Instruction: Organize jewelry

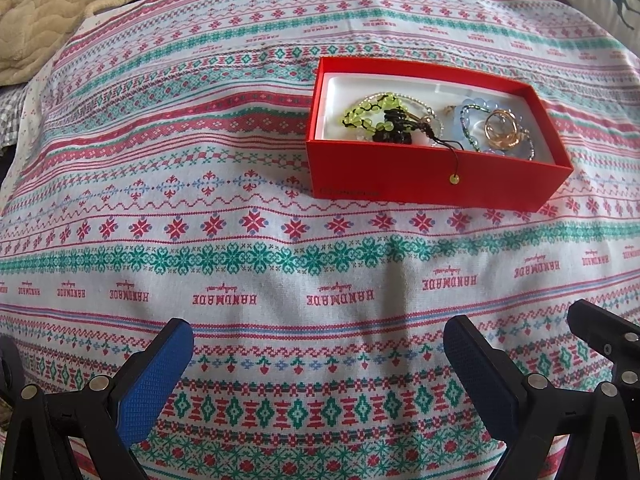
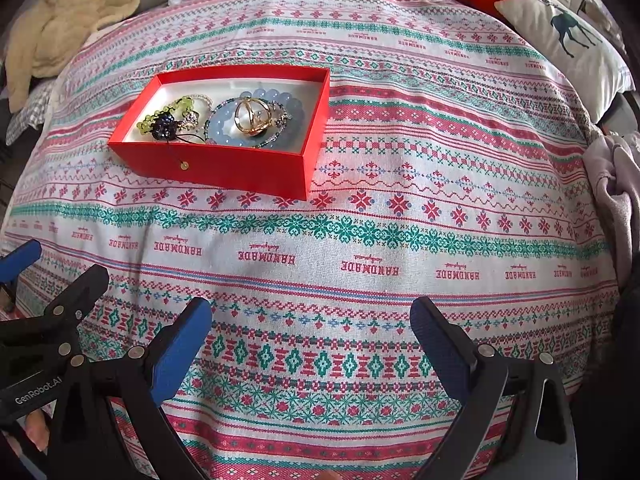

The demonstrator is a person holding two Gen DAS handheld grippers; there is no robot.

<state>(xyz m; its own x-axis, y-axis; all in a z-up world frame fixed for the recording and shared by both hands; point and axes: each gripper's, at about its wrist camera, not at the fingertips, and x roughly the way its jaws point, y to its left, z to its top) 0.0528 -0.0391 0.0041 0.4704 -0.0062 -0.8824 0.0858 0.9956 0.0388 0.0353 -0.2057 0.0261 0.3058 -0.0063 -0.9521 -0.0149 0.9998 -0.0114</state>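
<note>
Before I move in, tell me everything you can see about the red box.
The red box is an open, lidless rectangular tray, cardboard by its look, with a white lining. It sits flat on the patterned cloth, ahead of both open grippers, neither touching it. Inside lie a green bead bracelet, a dark beaded piece, pale blue beads and gold rings. A dark cord ending in a small disc hangs over its front wall.

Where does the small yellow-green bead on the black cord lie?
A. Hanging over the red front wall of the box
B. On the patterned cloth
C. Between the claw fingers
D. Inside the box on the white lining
A: the bead on its black cord hangs outside the red box, against its front wall.
</note>
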